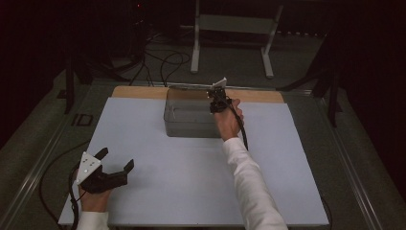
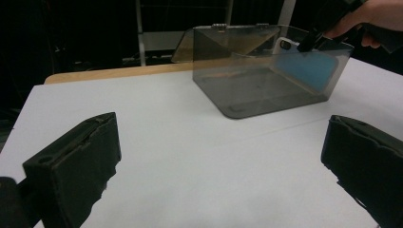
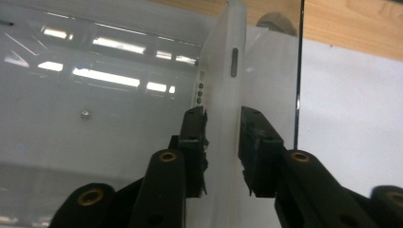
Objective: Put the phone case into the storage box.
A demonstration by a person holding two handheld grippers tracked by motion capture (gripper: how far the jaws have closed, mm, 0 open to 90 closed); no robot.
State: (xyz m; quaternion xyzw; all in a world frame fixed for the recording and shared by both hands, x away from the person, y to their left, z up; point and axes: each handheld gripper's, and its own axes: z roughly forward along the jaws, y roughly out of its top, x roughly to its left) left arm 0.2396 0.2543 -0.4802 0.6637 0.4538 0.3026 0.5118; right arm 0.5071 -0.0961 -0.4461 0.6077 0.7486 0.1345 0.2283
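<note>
Smoky clear plastic makes up the storage box (image 1: 191, 117) at the far middle of the white table (image 1: 158, 191), its hinged lid (image 1: 191, 86) thrown back; in the high view the right gripper (image 1: 218, 103) reaches down into its right end, while the left gripper (image 1: 116, 165) rests near the front left corner, jaws spread wide and empty.

From the left gripper view, a smartphone (image 2: 304, 64) with a blue back in a pale case stands on edge inside the box (image 2: 256, 80), leaning against the right wall, with the right gripper (image 2: 309, 43) at its top corner.

In the right gripper view, the phone's white edge (image 3: 225, 95), with a slot button and small holes, rises between the two black jaws. A gap shows on the right side, so the grip looks slackened, not pinching. My reading is that the phone is already placed in the box; what remains is to withdraw the gripper and probably close the lid.
</note>
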